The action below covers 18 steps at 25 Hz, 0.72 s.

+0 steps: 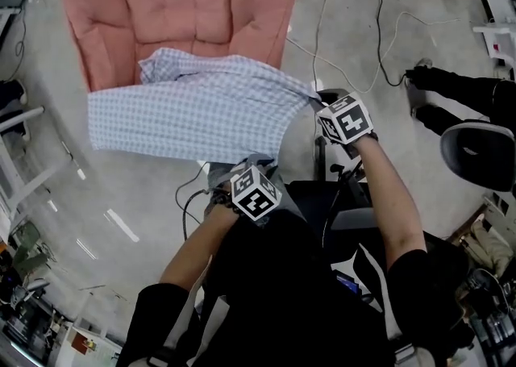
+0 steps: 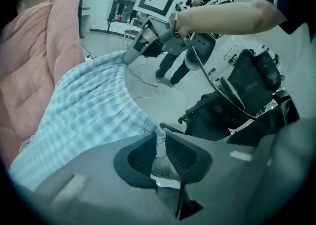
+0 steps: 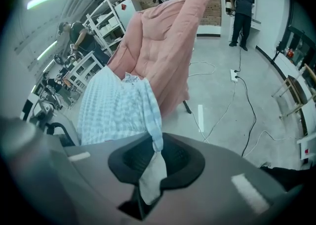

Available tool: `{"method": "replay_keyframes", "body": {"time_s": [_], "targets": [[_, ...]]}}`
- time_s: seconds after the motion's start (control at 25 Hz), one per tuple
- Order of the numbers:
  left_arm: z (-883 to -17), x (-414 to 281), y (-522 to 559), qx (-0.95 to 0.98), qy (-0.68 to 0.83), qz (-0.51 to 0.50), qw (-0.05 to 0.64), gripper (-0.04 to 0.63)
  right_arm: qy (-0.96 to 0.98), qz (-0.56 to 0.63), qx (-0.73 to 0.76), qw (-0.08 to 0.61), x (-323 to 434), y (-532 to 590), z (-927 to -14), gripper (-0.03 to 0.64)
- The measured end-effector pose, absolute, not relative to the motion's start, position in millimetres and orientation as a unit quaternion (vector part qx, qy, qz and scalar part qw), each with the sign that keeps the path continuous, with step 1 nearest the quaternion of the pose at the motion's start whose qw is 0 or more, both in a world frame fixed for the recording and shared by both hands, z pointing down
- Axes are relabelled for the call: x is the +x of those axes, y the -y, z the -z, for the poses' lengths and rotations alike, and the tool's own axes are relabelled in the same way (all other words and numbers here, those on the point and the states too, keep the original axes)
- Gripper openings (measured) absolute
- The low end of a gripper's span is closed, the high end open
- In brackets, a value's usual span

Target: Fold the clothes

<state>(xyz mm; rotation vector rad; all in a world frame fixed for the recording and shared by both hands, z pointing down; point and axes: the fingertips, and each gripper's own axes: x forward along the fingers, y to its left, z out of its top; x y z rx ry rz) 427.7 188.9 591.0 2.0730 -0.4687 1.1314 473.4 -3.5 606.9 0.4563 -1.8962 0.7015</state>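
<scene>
A light blue checked garment [image 1: 193,111] with an elastic waistband hangs stretched between my two grippers, its far part draped on a pink padded chair [image 1: 185,2]. My left gripper [image 1: 240,173] is shut on one end of the waistband; in the left gripper view the gathered cloth [image 2: 89,115] runs into the pads of the left gripper [image 2: 159,152]. My right gripper [image 1: 320,106] is shut on the other end. In the right gripper view a white flap of the garment [image 3: 116,108] hangs out between the pads of the right gripper [image 3: 157,157]. The right gripper [image 2: 129,56] also shows in the left gripper view.
Cables [image 1: 379,27] trail over the grey floor to the right of the chair. A dark office chair [image 1: 480,152] and a seated person's legs [image 1: 459,91] are at the right. White shelving [image 3: 98,26] and standing people [image 3: 242,1] are farther off.
</scene>
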Motion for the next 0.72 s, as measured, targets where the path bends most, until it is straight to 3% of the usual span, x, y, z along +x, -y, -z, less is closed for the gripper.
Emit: {"method": "replay_keyframes", "body": {"time_s": [0.72], "targets": [[-628,471,-201,0.806,0.132,-0.408,0.409,0.061,0.759,-0.308,0.187,0.543,482,-8,-661,0.046]]}}
